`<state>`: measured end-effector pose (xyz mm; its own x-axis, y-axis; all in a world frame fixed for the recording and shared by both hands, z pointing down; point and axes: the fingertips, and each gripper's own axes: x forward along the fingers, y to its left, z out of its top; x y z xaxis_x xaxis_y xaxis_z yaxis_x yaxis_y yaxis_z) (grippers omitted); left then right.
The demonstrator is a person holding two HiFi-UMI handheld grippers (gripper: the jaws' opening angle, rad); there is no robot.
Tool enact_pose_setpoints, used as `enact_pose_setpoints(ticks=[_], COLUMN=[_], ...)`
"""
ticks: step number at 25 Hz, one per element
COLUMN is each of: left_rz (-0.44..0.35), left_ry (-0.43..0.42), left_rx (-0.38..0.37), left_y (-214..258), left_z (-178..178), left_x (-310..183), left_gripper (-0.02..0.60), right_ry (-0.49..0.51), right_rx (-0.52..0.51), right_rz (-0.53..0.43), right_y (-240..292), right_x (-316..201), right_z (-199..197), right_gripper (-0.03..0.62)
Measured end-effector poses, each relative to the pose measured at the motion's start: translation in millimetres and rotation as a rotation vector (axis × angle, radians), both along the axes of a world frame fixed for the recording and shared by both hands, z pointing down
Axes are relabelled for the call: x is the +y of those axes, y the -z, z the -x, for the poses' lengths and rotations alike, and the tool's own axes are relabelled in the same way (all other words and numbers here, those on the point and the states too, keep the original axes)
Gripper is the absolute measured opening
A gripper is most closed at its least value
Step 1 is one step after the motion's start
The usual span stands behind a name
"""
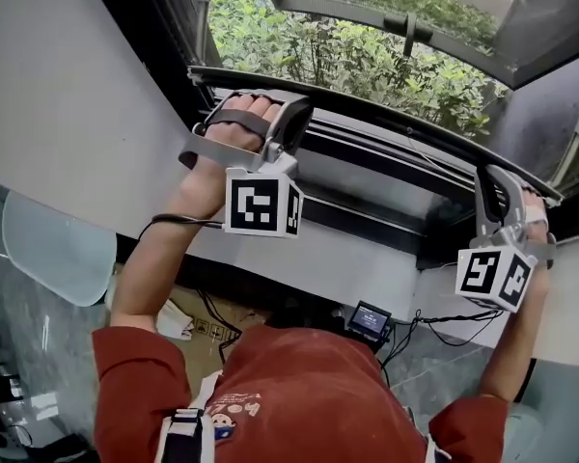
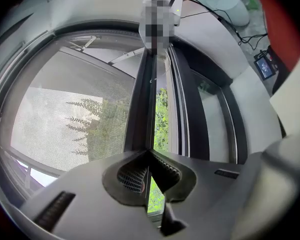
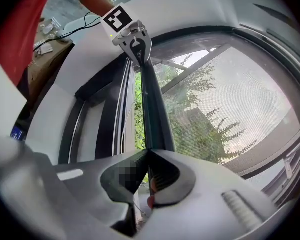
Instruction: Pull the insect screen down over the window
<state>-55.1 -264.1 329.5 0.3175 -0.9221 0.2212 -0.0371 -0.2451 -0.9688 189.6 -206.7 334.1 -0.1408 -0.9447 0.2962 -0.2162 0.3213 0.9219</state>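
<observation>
My left gripper point(image 2: 149, 153) is clenched on the dark pull bar point(image 2: 144, 94) of the insect screen point(image 2: 65, 119). My right gripper point(image 3: 149, 153) grasps the same bar towards its opposite end. The bar lies near the lower rail point(image 1: 367, 186) of the window frame. A strip of foliage point(image 2: 161, 119) shows between them.

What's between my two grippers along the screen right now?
Only the dark pull bar, bare from left gripper to right gripper; both gripper views show it.
</observation>
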Motion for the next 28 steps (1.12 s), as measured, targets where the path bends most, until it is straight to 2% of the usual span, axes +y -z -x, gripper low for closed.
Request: enact_pose_setpoints(ticks=[15, 28], left_rz=[0.106, 0.134], left_ry=[0.002, 0.002], left_rx=[-0.005, -0.003], left_y=[-54.6, -64.8], left_z=[1.1, 3.3], left_x=[1.1, 0.4], left_gripper=[0.019, 0.02], right_ry=[-0.002, -0.019], right_rx=[-0.026, -0.046], right_rz=[0.104, 0.127], right_y=[-52.7, -62.6], right_x=[0.6, 0.8], right_z=[2.1, 4.2], right_gripper=[0.028, 0.028])
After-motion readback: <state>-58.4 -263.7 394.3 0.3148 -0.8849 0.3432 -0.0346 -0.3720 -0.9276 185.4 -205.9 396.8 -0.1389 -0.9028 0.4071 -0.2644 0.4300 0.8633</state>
